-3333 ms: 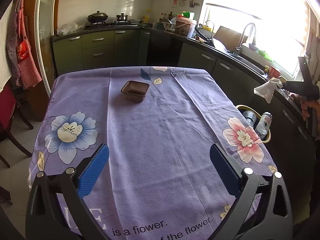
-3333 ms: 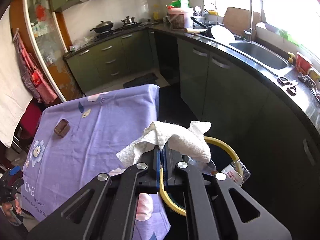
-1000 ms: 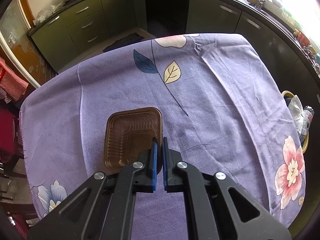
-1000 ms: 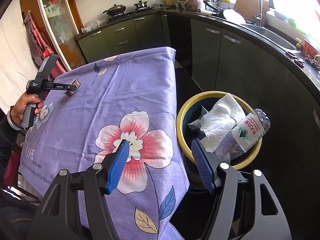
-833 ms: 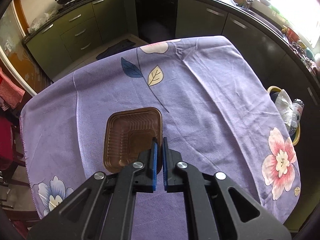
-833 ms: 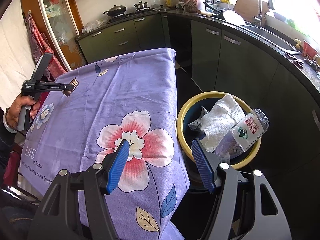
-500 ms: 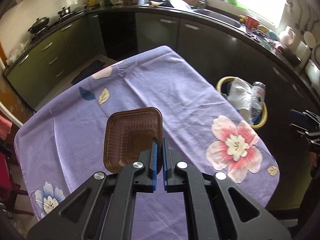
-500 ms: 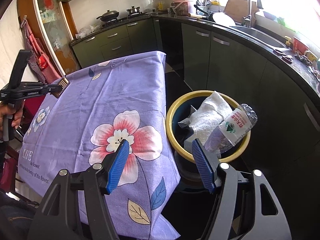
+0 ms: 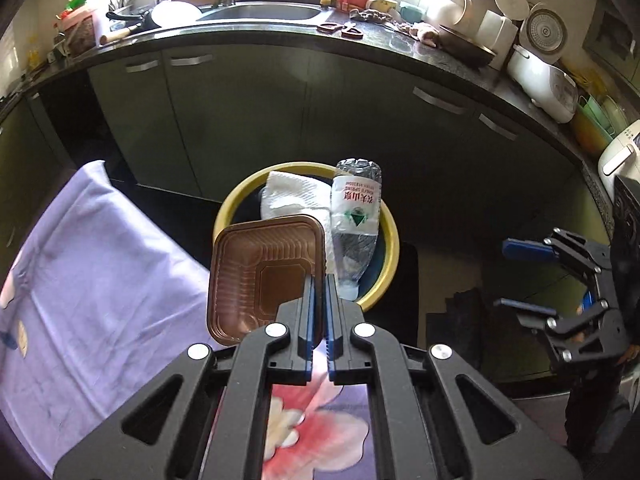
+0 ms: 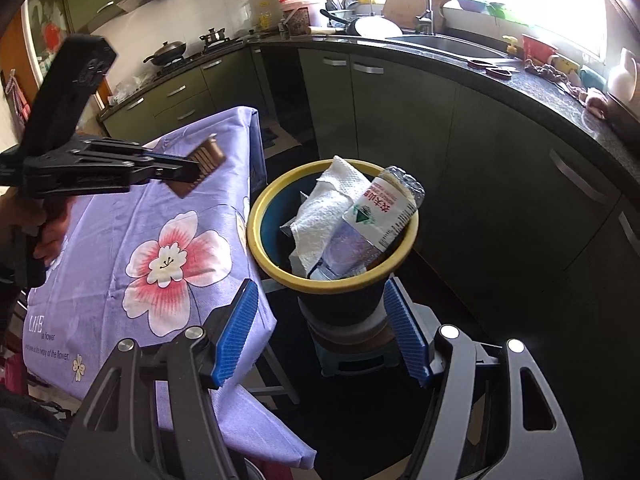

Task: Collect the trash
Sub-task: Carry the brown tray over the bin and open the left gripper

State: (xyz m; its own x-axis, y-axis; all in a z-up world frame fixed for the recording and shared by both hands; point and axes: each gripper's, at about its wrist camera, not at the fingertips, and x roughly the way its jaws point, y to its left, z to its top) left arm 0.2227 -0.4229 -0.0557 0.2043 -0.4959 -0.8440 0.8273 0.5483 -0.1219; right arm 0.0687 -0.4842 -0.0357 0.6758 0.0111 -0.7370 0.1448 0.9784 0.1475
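Over the purple floral tablecloth [image 10: 120, 240] on the left, the left gripper [image 9: 319, 280] has its fingers pressed together on the near rim of a brown plastic tray [image 9: 264, 272], which it carries in the air with its hollow facing the wrist camera. From the right wrist view the tray [image 10: 202, 166] hangs above the table's edge, not yet over the yellow-rimmed trash bin [image 10: 276, 272] just beside the table. Inside the bin lie a crumpled paper towel [image 10: 324, 204] and an empty water bottle [image 10: 372, 220]. On the right, the right gripper [image 10: 320, 332] has its fingers spread and nothing between them.

The step in hand looks like the carry to the bin. The next move calls for bringing the tray over the rim and letting go; how much room the bin has left is hard to judge.
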